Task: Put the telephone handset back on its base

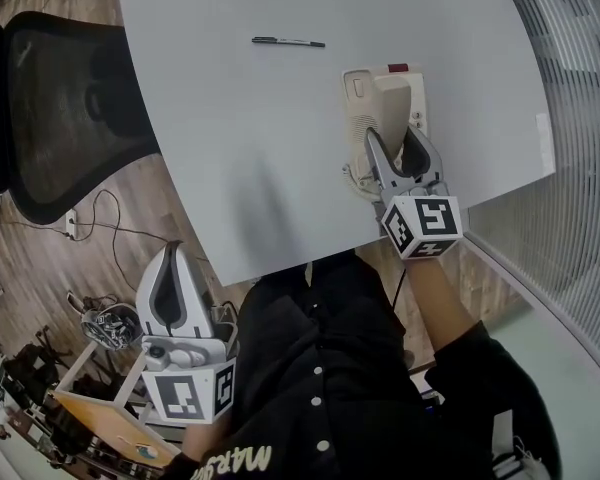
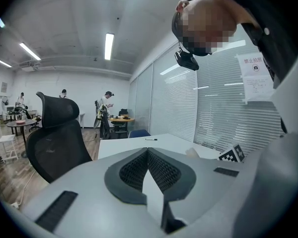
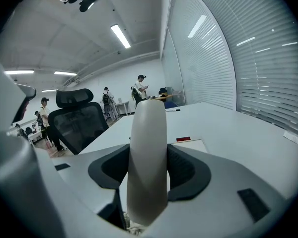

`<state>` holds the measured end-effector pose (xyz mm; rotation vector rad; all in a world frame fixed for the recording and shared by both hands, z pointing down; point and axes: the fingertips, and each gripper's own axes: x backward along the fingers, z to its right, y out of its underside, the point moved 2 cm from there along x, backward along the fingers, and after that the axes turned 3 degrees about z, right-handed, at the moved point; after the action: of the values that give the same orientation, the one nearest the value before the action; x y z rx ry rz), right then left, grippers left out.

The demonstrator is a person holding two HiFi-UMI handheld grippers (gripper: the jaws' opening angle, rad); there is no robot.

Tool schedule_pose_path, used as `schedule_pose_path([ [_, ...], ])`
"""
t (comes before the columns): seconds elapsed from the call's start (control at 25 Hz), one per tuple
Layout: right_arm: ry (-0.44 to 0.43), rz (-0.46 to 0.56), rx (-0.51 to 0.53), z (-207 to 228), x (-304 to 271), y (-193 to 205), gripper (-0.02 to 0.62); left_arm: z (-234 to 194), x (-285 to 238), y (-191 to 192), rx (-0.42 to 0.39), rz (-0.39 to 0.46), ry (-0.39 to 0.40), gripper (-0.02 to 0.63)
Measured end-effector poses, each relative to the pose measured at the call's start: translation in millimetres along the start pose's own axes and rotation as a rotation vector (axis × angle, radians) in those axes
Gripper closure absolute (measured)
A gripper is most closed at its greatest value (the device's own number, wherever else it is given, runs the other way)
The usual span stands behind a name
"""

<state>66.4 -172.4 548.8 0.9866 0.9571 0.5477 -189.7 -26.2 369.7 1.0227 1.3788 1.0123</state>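
The beige telephone handset lies lengthwise between the jaws of my right gripper, which is shut on it near the table's right front edge. It stands over the left side of the beige base, which has a red mark at its far end. A coiled cord hangs at the handset's near end. In the right gripper view the handset fills the gap between the pads, with the base just behind it. My left gripper is off the table at the lower left, shut and holding nothing.
A black pen lies further back on the grey table. A black mesh office chair stands left of the table. Blinds and a glass wall run along the right. People stand far off in the room.
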Motion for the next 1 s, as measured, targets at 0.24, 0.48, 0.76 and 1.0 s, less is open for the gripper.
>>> schedule_pose_path([
  [0.24, 0.016, -0.022, -0.022, 4, -5, 14, 0.36, 2, 1, 6, 0.005, -0.016, -0.003, 0.592],
  [0.48, 0.03, -0.027, -0.015, -2, -12, 21, 0.36, 4, 1, 9, 0.006, -0.031, 0.002, 0.592],
  [0.76, 0.073, -0.047, 0.01, -2, -24, 24, 0.36, 7, -2, 13, 0.015, -0.044, 0.007, 0.592],
  [1.0, 0.101, -0.076, 0.052, -5, -34, 33, 0.36, 5, 0, 17, 0.019, -0.055, -0.001, 0.592],
])
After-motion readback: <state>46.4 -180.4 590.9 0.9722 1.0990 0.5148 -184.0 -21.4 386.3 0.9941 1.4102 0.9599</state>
